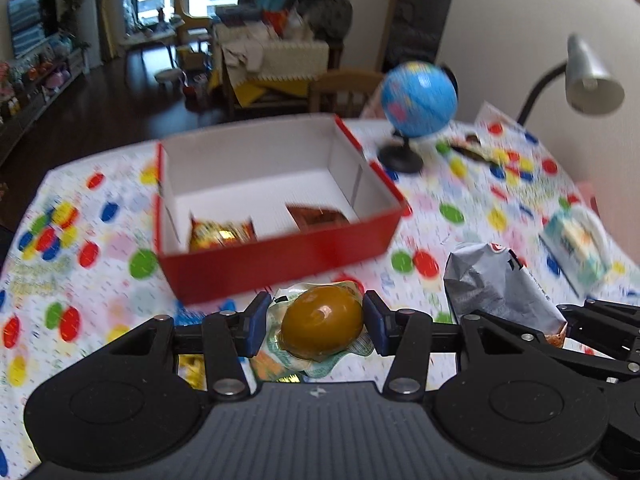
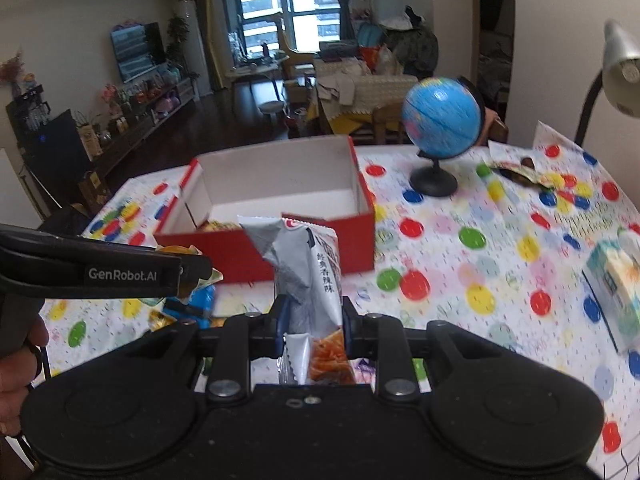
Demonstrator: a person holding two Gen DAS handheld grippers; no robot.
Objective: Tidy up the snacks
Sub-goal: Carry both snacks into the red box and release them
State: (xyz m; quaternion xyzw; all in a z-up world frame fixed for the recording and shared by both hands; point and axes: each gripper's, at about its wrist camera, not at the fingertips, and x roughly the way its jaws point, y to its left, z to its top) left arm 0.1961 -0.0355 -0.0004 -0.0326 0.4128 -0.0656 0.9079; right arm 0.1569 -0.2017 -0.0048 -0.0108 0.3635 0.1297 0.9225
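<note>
The spotted tabletop (image 1: 100, 248) carries a red box (image 1: 280, 256) with two snack packets inside. In front of it, the right gripper (image 2: 313, 318) is clamped on a grey snack bag (image 2: 308, 276); the left gripper (image 1: 316, 322) pinches a packaged brown egg (image 1: 322, 326).

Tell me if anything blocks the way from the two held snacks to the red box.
Nothing visible does. The left gripper holds the packaged egg and the right gripper holds the grey snack packet, both just short of the red box's near wall. The box is open-topped, with free space inside.
</note>
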